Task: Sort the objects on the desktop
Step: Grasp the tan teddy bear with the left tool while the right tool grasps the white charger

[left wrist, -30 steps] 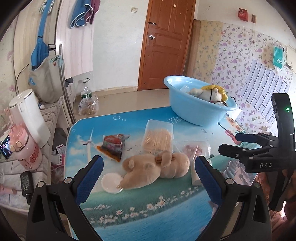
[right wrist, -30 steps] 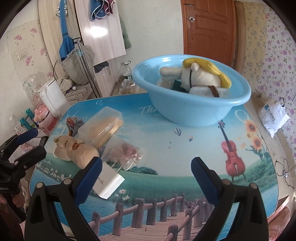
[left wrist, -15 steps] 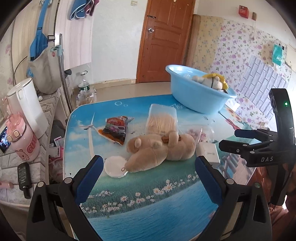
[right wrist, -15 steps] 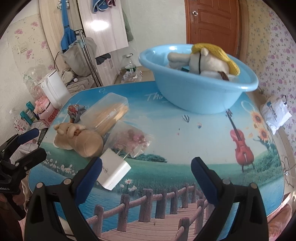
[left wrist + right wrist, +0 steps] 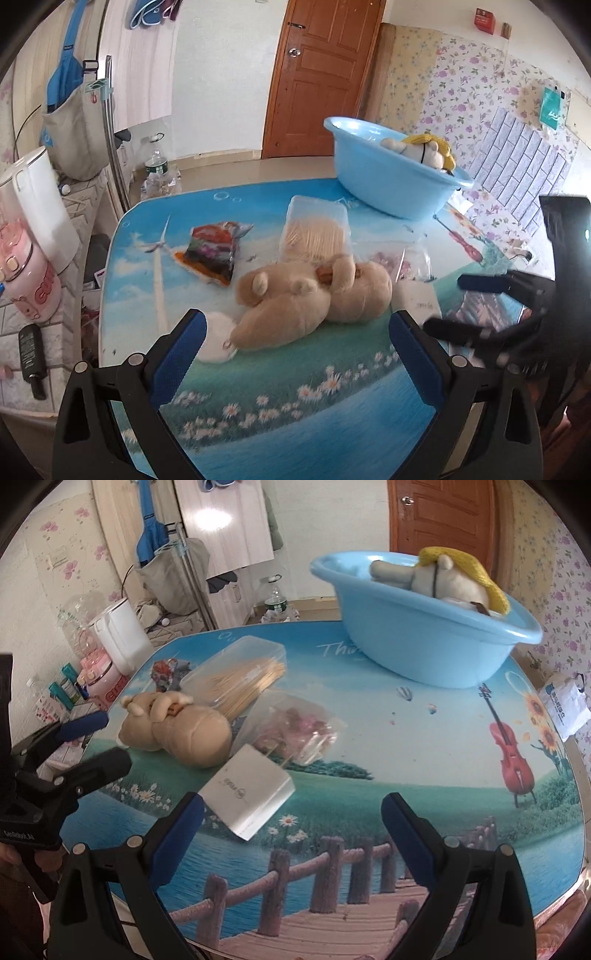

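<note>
- The left gripper (image 5: 295, 341) was wide open and held nothing, just in front of the tan bear (image 5: 310, 295).
- The right gripper (image 5: 291, 829) was wide open too, holding nothing.
- The white box (image 5: 247, 788) beside the bear had tiny writing, too small to read.

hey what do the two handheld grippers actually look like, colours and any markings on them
Both are alike: the left tongs and right tongs have black plastic arms with silver rivets and blue textured pads. From the right wrist view, the left unit's body carries small white lettering, too blurred to read.
</note>
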Available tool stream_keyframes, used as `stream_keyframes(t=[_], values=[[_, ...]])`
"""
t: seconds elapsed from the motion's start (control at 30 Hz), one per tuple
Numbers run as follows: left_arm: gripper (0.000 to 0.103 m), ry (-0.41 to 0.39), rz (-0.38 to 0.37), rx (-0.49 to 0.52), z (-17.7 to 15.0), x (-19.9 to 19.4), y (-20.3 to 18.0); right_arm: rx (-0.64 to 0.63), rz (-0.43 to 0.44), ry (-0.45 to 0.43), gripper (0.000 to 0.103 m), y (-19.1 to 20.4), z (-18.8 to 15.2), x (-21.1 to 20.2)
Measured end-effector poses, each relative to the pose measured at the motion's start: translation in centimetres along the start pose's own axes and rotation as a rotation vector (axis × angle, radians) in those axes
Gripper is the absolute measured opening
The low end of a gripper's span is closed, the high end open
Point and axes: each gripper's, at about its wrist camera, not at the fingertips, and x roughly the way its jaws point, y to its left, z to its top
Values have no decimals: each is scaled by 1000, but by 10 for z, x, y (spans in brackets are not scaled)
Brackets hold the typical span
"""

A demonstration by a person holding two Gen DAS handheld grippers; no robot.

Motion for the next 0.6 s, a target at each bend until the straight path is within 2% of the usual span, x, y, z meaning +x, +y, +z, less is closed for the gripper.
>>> stream_keyframes(t=[0.17, 0.37, 0.4, 0.43, 0.47, 0.5, 0.57, 0.6], values=[[100, 34, -7, 30, 9, 21, -7, -12, 11, 21, 99, 10, 1, 14], [102, 60, -6, 35, 12, 41, -12, -50, -6, -7, 98, 20, 1, 18], [102, 57, -11, 35, 13, 41, -13, -49, -7, -11, 94, 19, 1, 18], [100, 53, -17, 28, 14, 42, -13, -53, -15, -15, 82, 19, 2, 17], [96, 54, -22, 23, 14, 42, -12, -59, -11, -16, 75, 19, 2, 16], [93, 53, -27, 21, 14, 40, -11, -63, 1, -18, 59, 19, 2, 13], [88, 52, -25, 20, 13, 38, -12, -59, 3, -13, 58, 16, -1, 9], [75, 48, -23, 17, 12, 35, -11, -52, 5, -13, 58, 13, -3, 8]])
